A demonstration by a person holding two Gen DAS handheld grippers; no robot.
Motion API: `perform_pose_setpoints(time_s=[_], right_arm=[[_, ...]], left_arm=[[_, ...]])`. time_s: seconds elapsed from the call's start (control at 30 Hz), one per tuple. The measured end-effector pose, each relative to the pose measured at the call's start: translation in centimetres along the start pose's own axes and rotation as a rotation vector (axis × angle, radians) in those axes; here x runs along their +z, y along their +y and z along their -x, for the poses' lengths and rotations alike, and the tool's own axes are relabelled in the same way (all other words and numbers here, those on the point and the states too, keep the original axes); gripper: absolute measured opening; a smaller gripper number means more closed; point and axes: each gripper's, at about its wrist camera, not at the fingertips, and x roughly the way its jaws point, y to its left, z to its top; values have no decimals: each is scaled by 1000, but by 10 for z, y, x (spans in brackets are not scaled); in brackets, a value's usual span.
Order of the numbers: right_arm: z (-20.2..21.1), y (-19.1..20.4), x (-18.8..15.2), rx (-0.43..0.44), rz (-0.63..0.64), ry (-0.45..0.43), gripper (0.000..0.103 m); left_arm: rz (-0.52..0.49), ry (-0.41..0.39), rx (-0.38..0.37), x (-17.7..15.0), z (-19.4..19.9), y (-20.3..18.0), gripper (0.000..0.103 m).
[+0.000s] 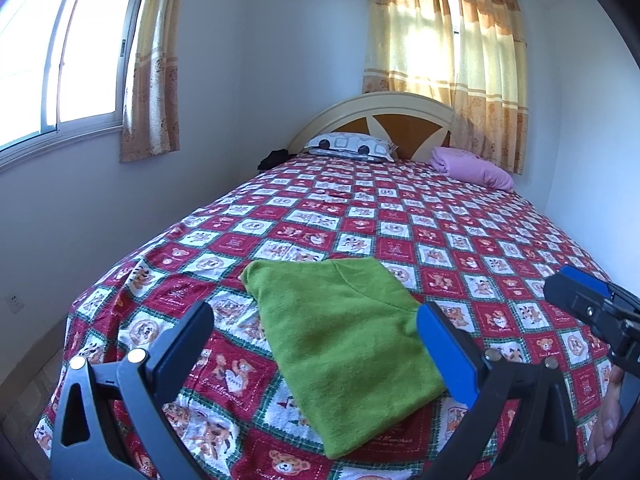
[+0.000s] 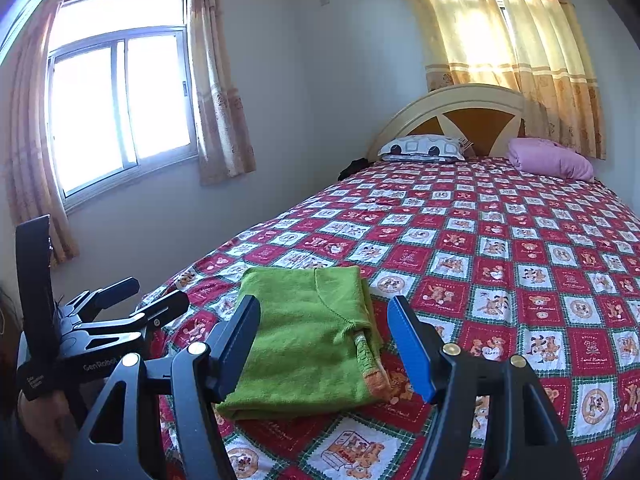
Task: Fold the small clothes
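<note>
Both jaws of my left gripper (image 1: 316, 320) stand wide apart in the left wrist view, holding nothing; the folded green garment (image 1: 340, 344) lies on the bed between and beyond the fingers, and I cannot tell whether the blue pad (image 1: 444, 352) touches its right edge. I note the red patchwork bedspread (image 1: 460, 240) under it, a patterned pillow (image 1: 352, 146) and a pink bundle (image 1: 472, 166) at the headboard (image 1: 372, 110), well apart from the garment. My right gripper (image 1: 580, 296) shows at the frame's right edge, over the bedspread.

Right wrist view: my right gripper (image 2: 324, 320) is likewise wide open and empty, its fingers flanking the green garment (image 2: 304, 340), clear of it on the blue side. An orange-patterned hem shows at the garment's right fold. My left gripper (image 2: 132, 300) hangs at left, near the bed's edge, a hand (image 2: 40, 420) beneath it. Nothing obstructs the garment.
</note>
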Motion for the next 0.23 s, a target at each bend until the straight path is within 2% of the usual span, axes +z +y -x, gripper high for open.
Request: perform_pose_setpoints(time_s=[0.23], right_arm=[[-1,3,-3,8,10,9,67]], left_arm=[[6,6,6,-1,-2,3,103]])
